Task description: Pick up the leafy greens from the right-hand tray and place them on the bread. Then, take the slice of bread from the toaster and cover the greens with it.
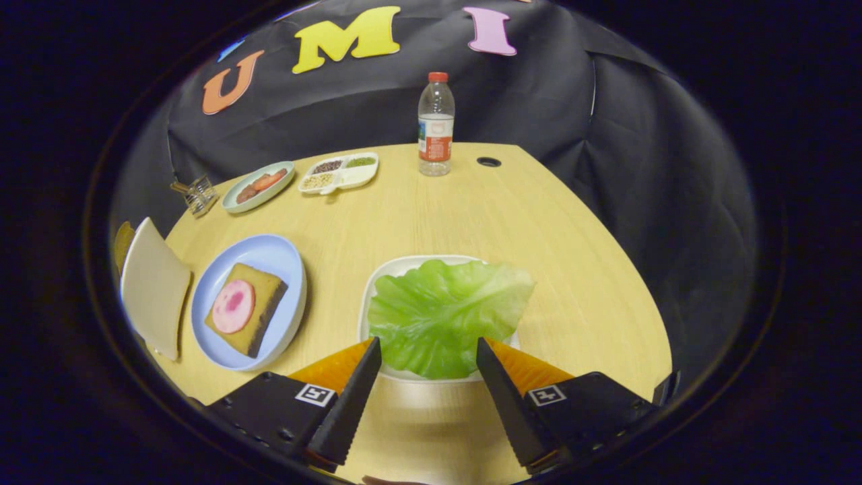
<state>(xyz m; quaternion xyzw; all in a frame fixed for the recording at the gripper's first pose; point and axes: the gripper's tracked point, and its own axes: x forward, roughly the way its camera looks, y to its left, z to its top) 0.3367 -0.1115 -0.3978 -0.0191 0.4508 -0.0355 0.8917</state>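
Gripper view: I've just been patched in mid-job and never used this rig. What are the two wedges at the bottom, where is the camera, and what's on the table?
The camera rides on a hand-held tool and looks forward along its tongs; the two wedges are their fingers. They stand open and hold nothing, with the near edge of the lettuce leaf between their tips. The leaf lies on a white tray on the wooden table. To the left is a blue plate with a slice of bread topped by a pink round slice. Further left a pale bread slice stands up. Beyond are a small plate of food, a divided dish and a water bottle.
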